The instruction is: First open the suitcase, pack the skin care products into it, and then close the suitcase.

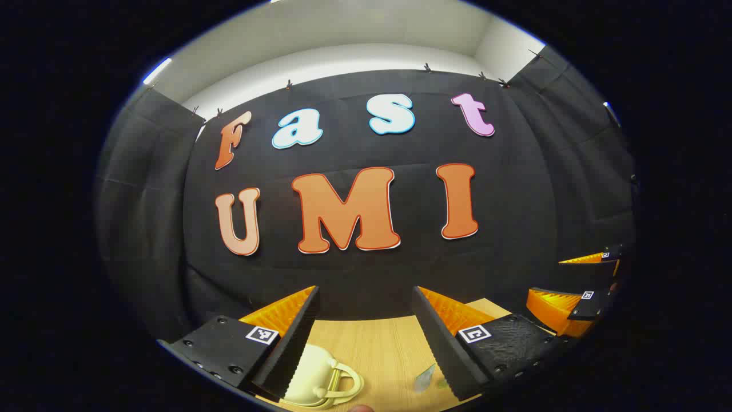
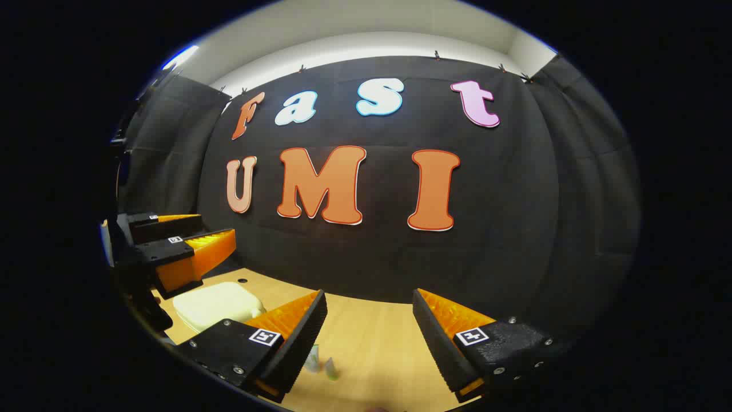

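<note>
A small cream suitcase (image 1: 313, 375) with a handle lies closed on the wooden table (image 1: 377, 349), low in the left gripper view, just below and beside my left gripper (image 1: 366, 337), which stands open above it. In the right gripper view the suitcase (image 2: 214, 303) lies at the left, under the left gripper (image 2: 189, 243). My right gripper (image 2: 369, 337) is open over the table. Small skin care items (image 2: 320, 363) stand near its left finger; a pale one (image 1: 424, 377) lies by the left gripper's right finger.
The black cloth wall rises close behind the table's far edge. The right gripper (image 1: 577, 297) hangs at the right edge of the left gripper view. Bare wood (image 2: 377, 343) lies between the suitcase and the right side.
</note>
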The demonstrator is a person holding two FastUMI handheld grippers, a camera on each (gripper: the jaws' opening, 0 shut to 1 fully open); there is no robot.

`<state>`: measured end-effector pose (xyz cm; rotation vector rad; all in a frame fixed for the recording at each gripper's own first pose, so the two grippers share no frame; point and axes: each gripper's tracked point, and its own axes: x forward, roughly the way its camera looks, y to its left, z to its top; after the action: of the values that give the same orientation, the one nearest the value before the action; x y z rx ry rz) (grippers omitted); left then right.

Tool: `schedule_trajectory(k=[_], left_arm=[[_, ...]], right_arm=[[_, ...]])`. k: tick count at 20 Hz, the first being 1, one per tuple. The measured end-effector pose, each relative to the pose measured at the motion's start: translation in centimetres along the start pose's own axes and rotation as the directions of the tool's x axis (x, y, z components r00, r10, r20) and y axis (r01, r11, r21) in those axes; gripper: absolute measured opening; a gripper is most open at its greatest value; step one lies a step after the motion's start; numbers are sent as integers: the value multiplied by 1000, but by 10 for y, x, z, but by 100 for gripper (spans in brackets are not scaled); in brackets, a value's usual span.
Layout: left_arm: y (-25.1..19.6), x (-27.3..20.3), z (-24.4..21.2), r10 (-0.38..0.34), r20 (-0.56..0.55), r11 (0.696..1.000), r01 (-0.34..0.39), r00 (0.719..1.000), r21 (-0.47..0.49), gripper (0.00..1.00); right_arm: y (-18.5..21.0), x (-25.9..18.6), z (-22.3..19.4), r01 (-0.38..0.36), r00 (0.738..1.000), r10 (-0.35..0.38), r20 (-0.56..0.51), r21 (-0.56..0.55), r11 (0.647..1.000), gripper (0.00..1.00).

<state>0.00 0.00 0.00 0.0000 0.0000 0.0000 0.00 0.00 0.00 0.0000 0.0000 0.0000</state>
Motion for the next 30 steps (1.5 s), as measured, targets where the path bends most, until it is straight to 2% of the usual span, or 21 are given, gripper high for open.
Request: schedule_trajectory(k=[7,16,21,24,27,30], left_arm=[[28,29,-9,-30,-2,999,30,1000,-21,98],[37,47,-26,-91,-9,996,91,996,-14,98],[33,53,-51,-134,-55,987,139,989,81,98],[26,52,-81,-160,-106,975,174,981,139,98],[24,51,-118,-164,-175,954,201,971,221,98],[18,47,-156,-183,-247,921,254,952,295,100]], right_arm=[[24,14,3,44,999,-44,0,-35,998,95],[29,23,3,106,994,-107,-16,-29,994,95],[24,28,-1,128,991,-129,-25,-41,991,95],[16,29,-2,141,989,-142,-30,-50,989,95],[6,29,-2,156,987,-158,-28,-63,986,95],[-6,26,-3,174,984,-176,-27,-77,982,95]])
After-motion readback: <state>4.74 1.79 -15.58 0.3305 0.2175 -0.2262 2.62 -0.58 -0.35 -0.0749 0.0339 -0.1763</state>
